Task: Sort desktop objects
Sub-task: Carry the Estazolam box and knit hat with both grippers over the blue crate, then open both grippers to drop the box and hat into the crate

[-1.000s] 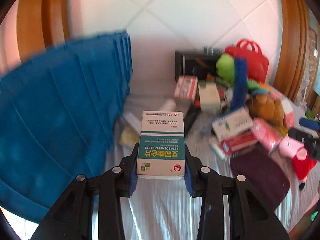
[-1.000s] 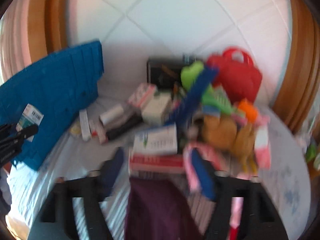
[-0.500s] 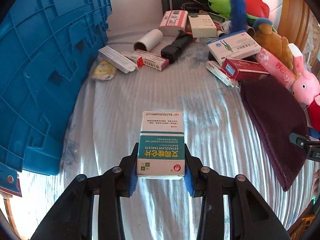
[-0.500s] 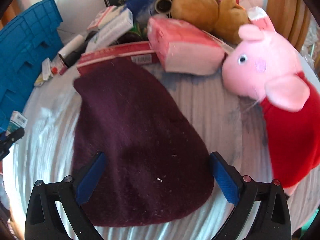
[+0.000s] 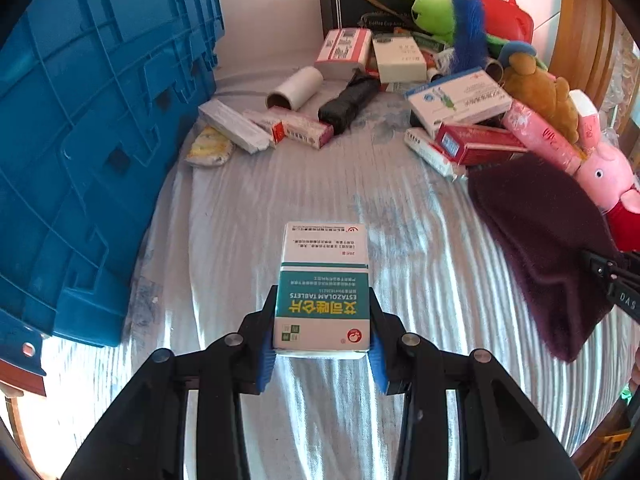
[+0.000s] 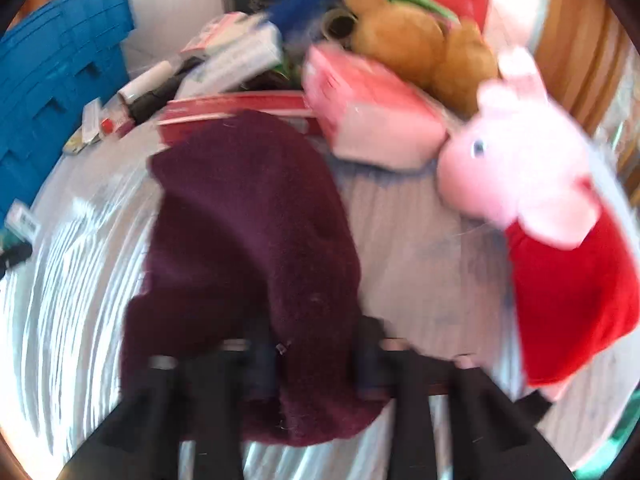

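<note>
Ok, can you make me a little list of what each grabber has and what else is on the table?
left gripper: shut on the teal and white tablet box
right gripper: jaws just closed, pinching the dark purple cloth
beside the cloth: pink pig toy in a red dress
far pile: brown teddy, green plush, red bag, more boxes
left side: blue crate
surface: striped pale tablecloth

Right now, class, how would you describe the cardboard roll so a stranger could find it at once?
Start at the big blue crate on the left. Beyond its far corner, past the slim white boxes, lies the cardboard roll beside a black bundle. It is the only round white tube, its brown hollow end showing.
</note>
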The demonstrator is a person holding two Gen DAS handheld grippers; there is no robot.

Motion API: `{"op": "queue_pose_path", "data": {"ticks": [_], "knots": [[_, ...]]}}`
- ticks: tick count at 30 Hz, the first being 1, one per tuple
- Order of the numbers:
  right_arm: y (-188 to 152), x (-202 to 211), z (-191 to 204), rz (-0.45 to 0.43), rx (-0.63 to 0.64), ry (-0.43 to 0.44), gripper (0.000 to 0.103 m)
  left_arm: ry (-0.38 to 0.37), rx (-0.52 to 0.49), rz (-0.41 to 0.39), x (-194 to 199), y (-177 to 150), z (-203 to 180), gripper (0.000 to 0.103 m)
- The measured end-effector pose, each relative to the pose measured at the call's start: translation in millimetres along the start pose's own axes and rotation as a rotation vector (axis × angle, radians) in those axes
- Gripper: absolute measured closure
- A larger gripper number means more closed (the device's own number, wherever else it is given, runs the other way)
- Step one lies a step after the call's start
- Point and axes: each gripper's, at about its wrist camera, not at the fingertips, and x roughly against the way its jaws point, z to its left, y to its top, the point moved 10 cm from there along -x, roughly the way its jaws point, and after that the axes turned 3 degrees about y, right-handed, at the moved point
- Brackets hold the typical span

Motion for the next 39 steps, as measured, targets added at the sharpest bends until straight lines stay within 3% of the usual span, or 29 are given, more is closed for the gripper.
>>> {"op": "queue_pose_path", "data": {"ticks": [4,10,17,23,26,30,33,39], "knots": [[24.5,35.4,13.5,-0.119,0.041,-0.013,0.081,-0.006,-0.01,-0.079,43.8,17.0,9.4,0.066],[93.1,113.5,45.7,-0.366,0.122,-0.045,0.082,-0.002,0.013,-0.243,103.5,62.2,26.2,0.066],[187.2,201.8,114.4,-0.61,0.178,0.01,0.082,0.003,0.041,-0.454,184.9,131.1,61.2,0.066],[264.1,275.7,192.9,-0.79,0.184,0.134,0.082,0.084,0.082,-0.606,260.3,185.2,131.3,0.066],[292.0,295.0,245.9,-0.828,0.21,0.199,0.082,0.144,0.105,-0.616,278.3,197.6,177.9,0.066],[314.5,293.6,319.0,-0.817,0.254,0.267,0.082,0.231,0.154,-0.563,282.6,199.7,258.0,0.066],[321.9,279.0,376.8,-0.781,0.293,0.311,0.082,0.235,0.166,-0.534,277.0,197.1,302.2,0.066],[317.5,231.4,463.5,-0.657,0.42,0.305,0.082,0.22,0.22,-0.424,254.0,181.6,366.9,0.065]]}}
